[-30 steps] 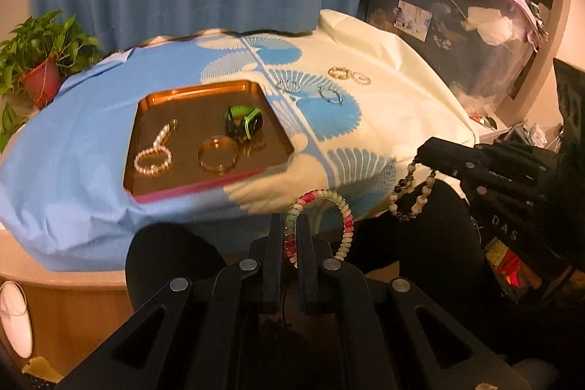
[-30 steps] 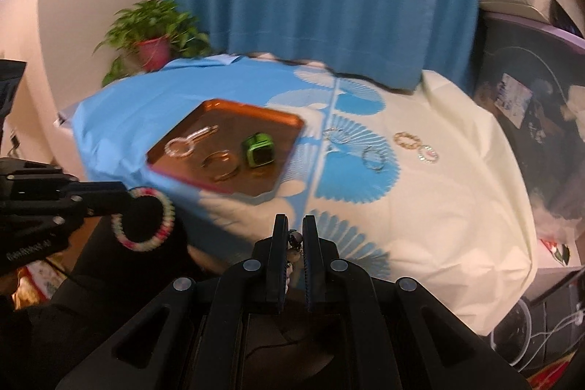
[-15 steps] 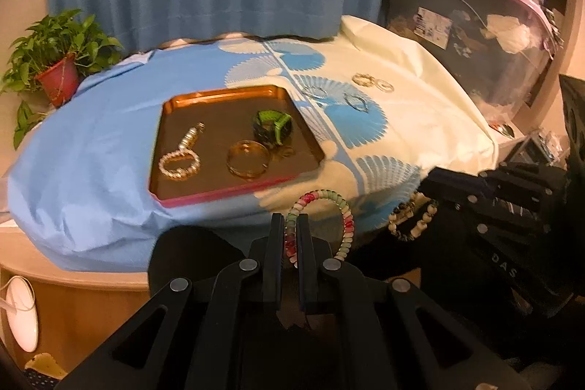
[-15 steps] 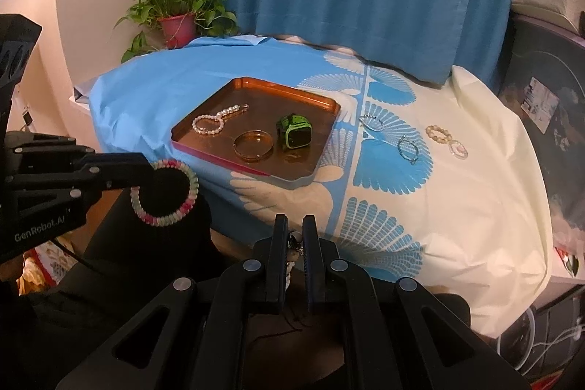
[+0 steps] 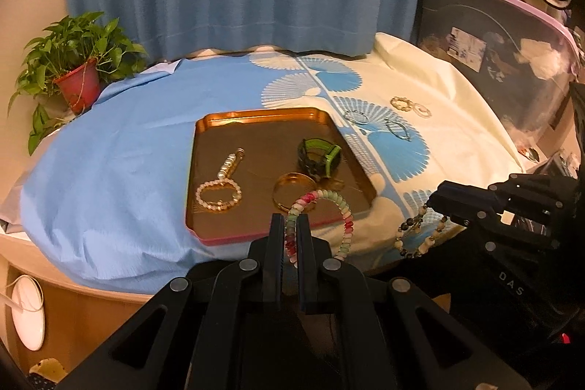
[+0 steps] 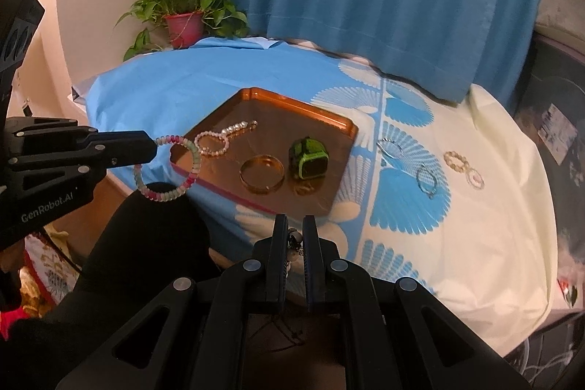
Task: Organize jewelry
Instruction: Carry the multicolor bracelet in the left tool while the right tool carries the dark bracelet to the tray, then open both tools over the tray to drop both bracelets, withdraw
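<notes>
Clearly, each tool grips a bracelet short of the worktop's near edge. The left tool [image 5: 291, 225] is clamped on a pastel bead bracelet [image 5: 331, 203], a ring of pink, red, pale green and white glossy beads that stands up from the pads and arcs toward 2 o'clock; from the right wrist view the same ring hangs from the tip at 9 o'clock. The right tool [image 6: 295, 236] is pinched shut on a dark-and-cream bead bracelet [image 5: 420, 233], whose mixed dark and ivory beads dangle in a loose loop below the tip in the left wrist view. Ahead lies a copper tray [image 5: 234, 116] on a blue and cream cloth [image 5: 109, 170]. Inside it, at 9 o'clock, rests a pearl bracelet [image 5: 218, 194] with a short beaded tail; a gold bangle [image 5: 292, 187] lies near the front rim, and a green watch [image 5: 319, 156] sits just behind it. Four small rings or bracelets [image 5: 402, 117] lie on the cloth at 2 o'clock of the tray, well apart from it.
</notes>
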Demonstrator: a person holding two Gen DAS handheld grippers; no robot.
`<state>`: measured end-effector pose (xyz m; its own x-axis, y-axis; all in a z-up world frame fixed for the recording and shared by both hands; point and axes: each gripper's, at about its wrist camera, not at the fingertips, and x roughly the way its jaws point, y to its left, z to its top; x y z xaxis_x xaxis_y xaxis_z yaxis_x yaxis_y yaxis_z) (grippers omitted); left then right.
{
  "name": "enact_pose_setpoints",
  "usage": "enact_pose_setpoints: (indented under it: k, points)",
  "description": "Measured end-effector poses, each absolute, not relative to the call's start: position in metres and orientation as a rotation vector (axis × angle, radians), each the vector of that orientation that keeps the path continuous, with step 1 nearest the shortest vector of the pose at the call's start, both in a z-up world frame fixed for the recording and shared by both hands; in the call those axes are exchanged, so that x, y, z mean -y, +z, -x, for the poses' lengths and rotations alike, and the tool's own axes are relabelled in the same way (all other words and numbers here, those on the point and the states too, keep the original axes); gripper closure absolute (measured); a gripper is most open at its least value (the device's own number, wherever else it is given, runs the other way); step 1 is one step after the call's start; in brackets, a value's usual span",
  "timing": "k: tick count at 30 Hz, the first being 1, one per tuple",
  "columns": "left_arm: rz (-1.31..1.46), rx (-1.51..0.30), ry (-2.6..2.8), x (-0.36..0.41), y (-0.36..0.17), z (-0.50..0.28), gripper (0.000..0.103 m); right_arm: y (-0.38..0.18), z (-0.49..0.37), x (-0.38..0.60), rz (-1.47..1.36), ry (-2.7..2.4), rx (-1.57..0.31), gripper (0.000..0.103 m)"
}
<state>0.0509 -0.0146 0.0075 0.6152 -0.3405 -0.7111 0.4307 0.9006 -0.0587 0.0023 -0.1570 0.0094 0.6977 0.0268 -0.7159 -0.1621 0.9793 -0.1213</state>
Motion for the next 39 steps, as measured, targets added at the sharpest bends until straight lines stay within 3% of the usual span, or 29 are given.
enact_pose_setpoints:
  k: [24, 39]
  points:
    - [-0.161, -0.825, -0.377, 0.019, -0.017, -0.172, 0.099, -0.008, -0.151, 0.136, 0.11, 0.187, -0.746, 0.095]
    - [-0.162, -0.885, -0.359, 0.021, -0.051, -0.221, 0.099, -0.042, -0.195, 0.132, 0.106, 0.195, -0.778, 0.095]
